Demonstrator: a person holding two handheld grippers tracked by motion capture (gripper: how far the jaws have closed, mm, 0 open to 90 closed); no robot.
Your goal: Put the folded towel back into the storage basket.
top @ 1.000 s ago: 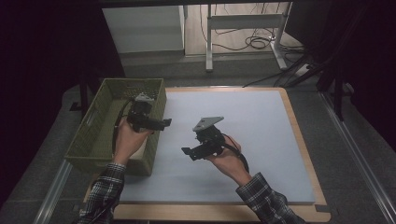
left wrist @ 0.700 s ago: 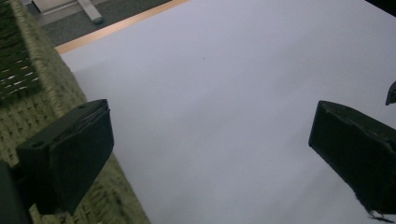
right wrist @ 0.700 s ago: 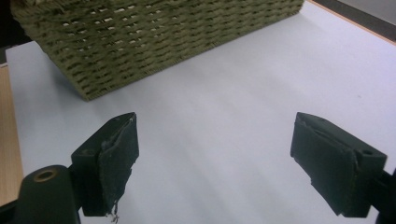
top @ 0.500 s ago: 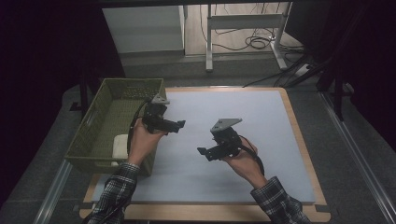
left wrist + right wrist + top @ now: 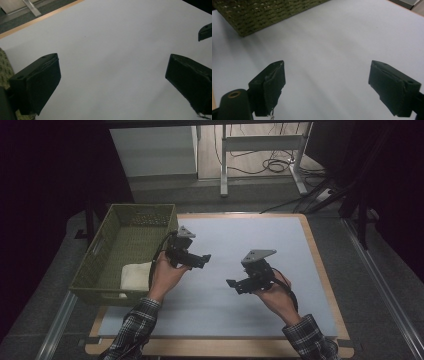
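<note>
Both pairs of jaws stand wide apart with nothing between them. In the left gripper view, the left gripper (image 5: 112,82) looks down on bare pale desk surface, with a tip of the other gripper showing at the picture's right edge. In the right gripper view, the right gripper (image 5: 327,85) also has only the pale surface between its jaws, and the woven wall of the green basket (image 5: 269,12) runs across the top.

From the high view, the left gripper (image 5: 202,260) is held above the desk (image 5: 280,235) just beside the basket's (image 5: 100,257) right wall, near the desk's left edge. The right gripper (image 5: 235,285) hangs over the middle of the desk (well apart from the basket). A folded white cloth (image 5: 136,275) lies inside the basket, in its near right corner.
</note>
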